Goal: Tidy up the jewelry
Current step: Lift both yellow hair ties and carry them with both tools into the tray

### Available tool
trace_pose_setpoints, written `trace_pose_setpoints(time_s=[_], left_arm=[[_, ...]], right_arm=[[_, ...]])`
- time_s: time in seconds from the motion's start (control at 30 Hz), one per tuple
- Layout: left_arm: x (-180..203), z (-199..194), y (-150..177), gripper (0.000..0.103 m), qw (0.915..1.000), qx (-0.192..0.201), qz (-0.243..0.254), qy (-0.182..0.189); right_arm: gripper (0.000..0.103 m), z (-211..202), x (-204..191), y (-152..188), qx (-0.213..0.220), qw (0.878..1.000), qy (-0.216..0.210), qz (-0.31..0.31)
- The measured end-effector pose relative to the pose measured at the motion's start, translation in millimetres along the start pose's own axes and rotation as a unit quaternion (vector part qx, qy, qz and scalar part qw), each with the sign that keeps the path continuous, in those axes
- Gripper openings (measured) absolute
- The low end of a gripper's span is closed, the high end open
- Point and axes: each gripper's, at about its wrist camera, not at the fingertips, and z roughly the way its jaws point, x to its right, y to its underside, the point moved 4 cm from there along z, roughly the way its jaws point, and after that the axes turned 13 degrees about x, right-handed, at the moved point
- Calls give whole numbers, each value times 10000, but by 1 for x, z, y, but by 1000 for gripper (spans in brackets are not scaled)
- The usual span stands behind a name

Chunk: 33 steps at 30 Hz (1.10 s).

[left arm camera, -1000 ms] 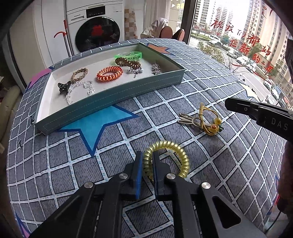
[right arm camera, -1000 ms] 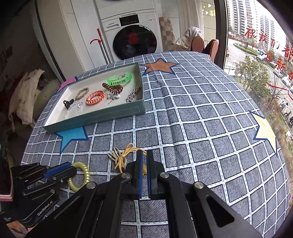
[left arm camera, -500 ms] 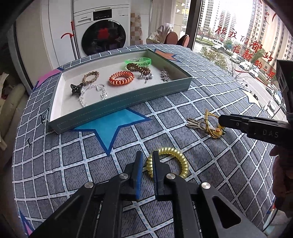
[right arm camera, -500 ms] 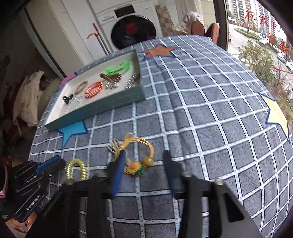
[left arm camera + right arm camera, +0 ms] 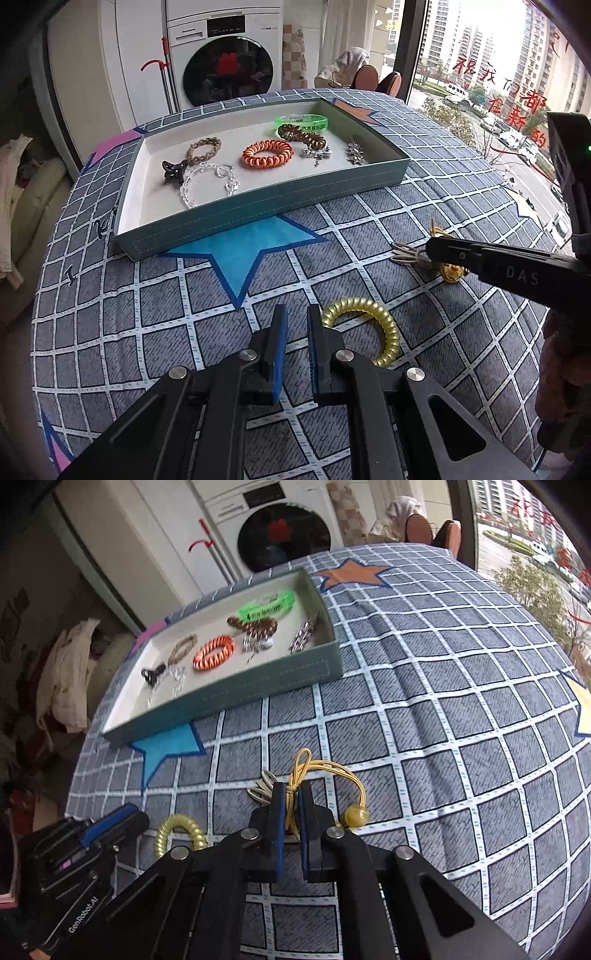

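Observation:
A teal tray (image 5: 258, 206) holds several pieces: an orange coil band (image 5: 266, 152), a green wristband (image 5: 303, 120), a brown band, a black clip and chains. It also shows in the right wrist view (image 5: 236, 698). A gold coil hair tie (image 5: 373, 325) lies on the cloth just right of my left gripper (image 5: 295, 314), whose jaws stand narrowly apart and empty. My right gripper (image 5: 291, 794) is shut on a yellow cord hair tie with beads (image 5: 325, 775), which rests on the cloth. The right gripper hides most of it in the left wrist view (image 5: 428, 251).
The table wears a grey checked cloth with a blue star (image 5: 243, 247) and an orange star (image 5: 351, 572). A washing machine (image 5: 225, 55) stands behind. A window is at the right. Clothes (image 5: 66, 675) lie at the left.
My right gripper opened, dropped onto the yellow cord hair tie and closed on it. My left gripper shifted left off the gold coil tie.

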Motion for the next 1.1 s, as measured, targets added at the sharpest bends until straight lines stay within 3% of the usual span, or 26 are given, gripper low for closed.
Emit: trace_pose_setpoints(time_s=[0.17, 0.2, 0.23, 0.27, 0.33, 0.53, 0.67, 0.7, 0.77, 0.8, 0.83, 1.1], left_arm=[[-9, 5, 3, 31, 9995, -122, -250, -123], [-10, 6, 4, 49, 9995, -135, -272, -131], [-10, 7, 5, 95, 9994, -161, -289, -139], [-11, 6, 6, 103, 9992, -145, -327, -197], [-9, 0, 4, 103, 9992, 48, -334, -208], [7, 17, 7, 103, 9995, -266, 33, -170], [14, 22, 10, 91, 9991, -384, 176, -42], [15, 21, 10, 83, 9991, -368, 208, -11], [19, 16, 10, 64, 9990, -300, 320, 91], [22, 15, 10, 41, 9987, -270, 393, 161], [24, 14, 10, 30, 9984, -280, 450, 205], [22, -1, 6, 30, 9980, -120, 122, 608]], right_arm=[[7, -15, 8, -6, 220, 9997, -47, 93], [7, -18, 9, -7, 243, 9996, -64, 105], [7, -20, 10, -8, 259, 9996, -81, 117], [7, -23, 11, -9, 281, 9995, -86, 127], [7, -27, 14, -10, 325, 9993, -79, 149], [7, -36, 18, -11, 381, 9990, -112, 217], [7, -43, 16, -12, 454, 9986, -168, 207], [7, -45, 16, -13, 472, 9985, -183, 197], [7, -46, 15, -13, 498, 9984, -204, 187], [7, -47, 14, -14, 507, 9983, -217, 188], [7, -48, 14, -14, 510, 9983, -225, 184], [7, -56, 9, -18, 572, 9979, -265, 115]])
